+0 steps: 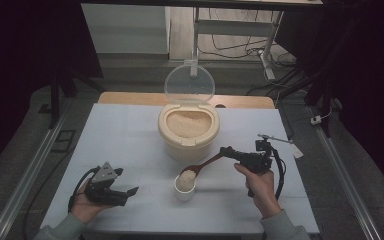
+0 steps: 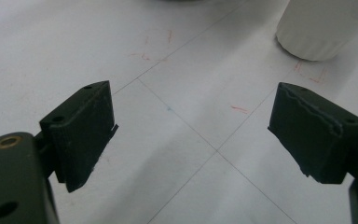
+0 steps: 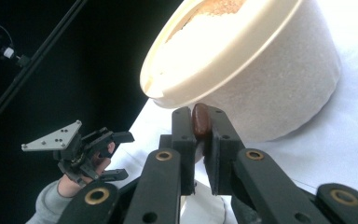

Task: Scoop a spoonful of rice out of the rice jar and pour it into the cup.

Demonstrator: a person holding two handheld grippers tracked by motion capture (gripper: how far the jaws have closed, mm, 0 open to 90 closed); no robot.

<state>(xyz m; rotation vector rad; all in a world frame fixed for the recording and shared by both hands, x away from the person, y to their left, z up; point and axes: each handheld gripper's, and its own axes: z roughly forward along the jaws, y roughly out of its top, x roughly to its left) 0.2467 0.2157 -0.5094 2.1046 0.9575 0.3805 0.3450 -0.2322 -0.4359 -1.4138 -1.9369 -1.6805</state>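
A cream container (image 1: 188,131) full of rice stands at the table's middle, its clear lid (image 1: 189,84) tipped up behind it. In front of it is a small white cup (image 1: 185,189) holding rice. My right gripper (image 1: 226,151) is shut on the handle of a brown wooden spoon (image 1: 202,164), whose bowl carries rice just over the cup. In the right gripper view the jaws pinch the spoon handle (image 3: 201,122) below the container (image 3: 261,70). My left gripper (image 1: 126,181) rests open at the front left, with nothing between its fingers (image 2: 81,130). The cup (image 2: 317,28) is ahead and to its right.
The white table sheet (image 1: 125,135) has faint grid lines and red marks (image 2: 239,109). Metal rails (image 1: 27,170) run along both sides of the table. Desk legs and cables (image 1: 267,55) lie on the floor beyond the far edge.
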